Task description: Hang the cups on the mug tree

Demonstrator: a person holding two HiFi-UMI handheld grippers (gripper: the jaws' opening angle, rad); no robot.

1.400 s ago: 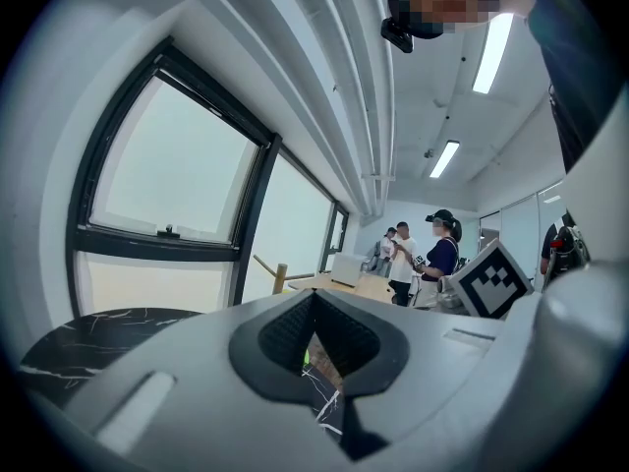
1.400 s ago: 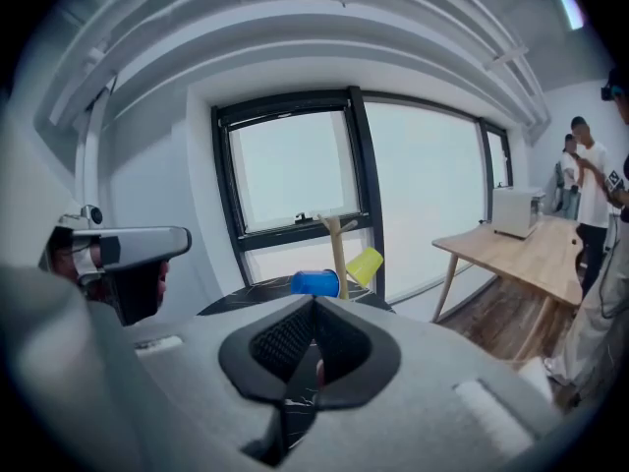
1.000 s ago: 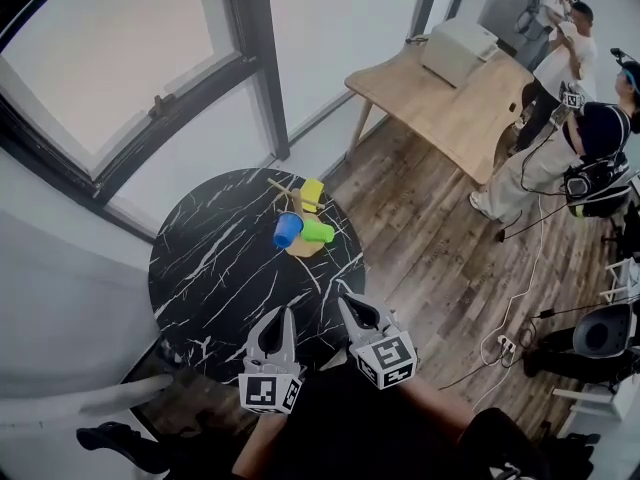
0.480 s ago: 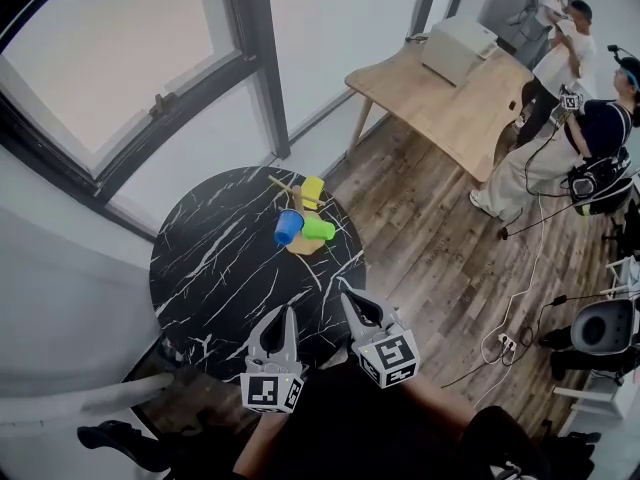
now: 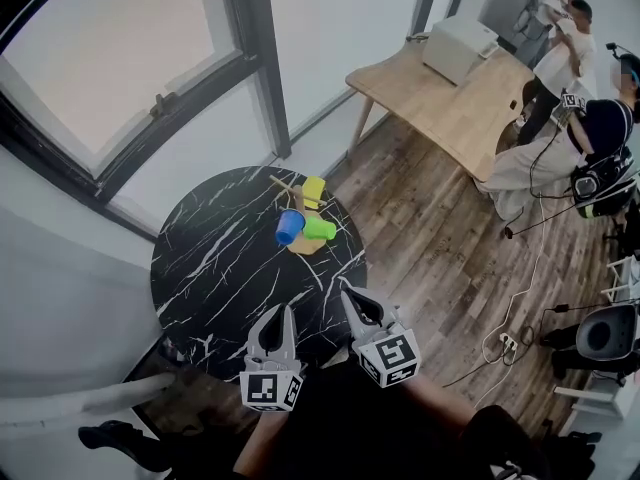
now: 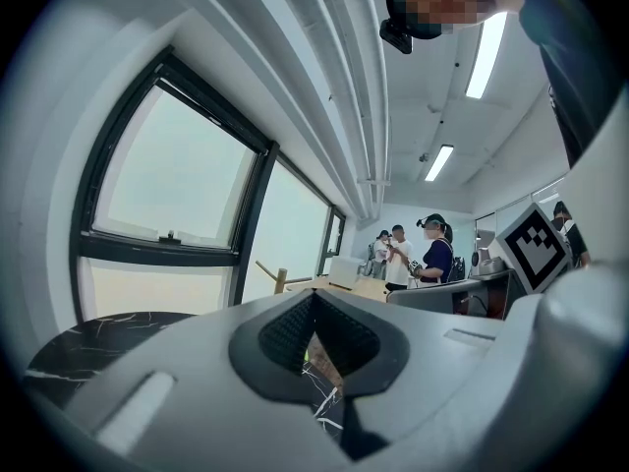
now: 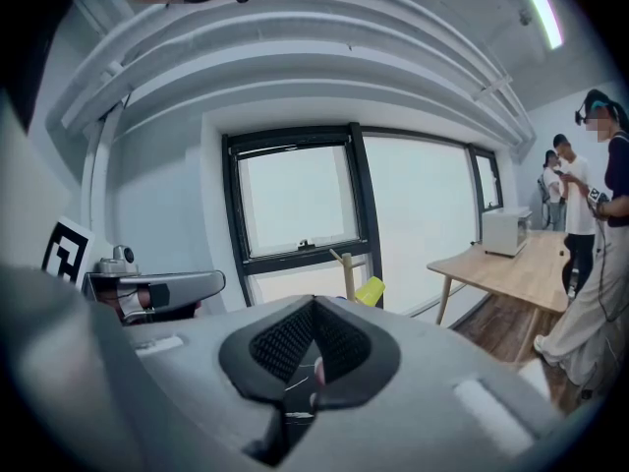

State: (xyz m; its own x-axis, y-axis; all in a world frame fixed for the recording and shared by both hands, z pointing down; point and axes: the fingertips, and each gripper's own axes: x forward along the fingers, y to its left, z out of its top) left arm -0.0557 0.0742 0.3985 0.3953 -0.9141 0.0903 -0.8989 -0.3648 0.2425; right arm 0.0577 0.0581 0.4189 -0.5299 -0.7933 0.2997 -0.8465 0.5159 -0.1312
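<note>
The task is looking finished, with the yellow cup (image 5: 313, 192), blue cup (image 5: 288, 228) and green cup (image 5: 320, 230) all hanging on the wooden mug tree (image 5: 302, 249) just above the frame's centre on the black marble desk (image 5: 215, 258), while the left tool (image 5: 287, 312) and right tool (image 5: 345, 290) are hovering below it, each pressed together and empty.

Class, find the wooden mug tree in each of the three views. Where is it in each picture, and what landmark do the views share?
Head view: mug tree at centre, on the round black table's far side.
Left gripper view: bare post top, left of centre.
Right gripper view: post near centre, yellow cup beside it.
Shared landmark: white box on the wooden table.
</note>
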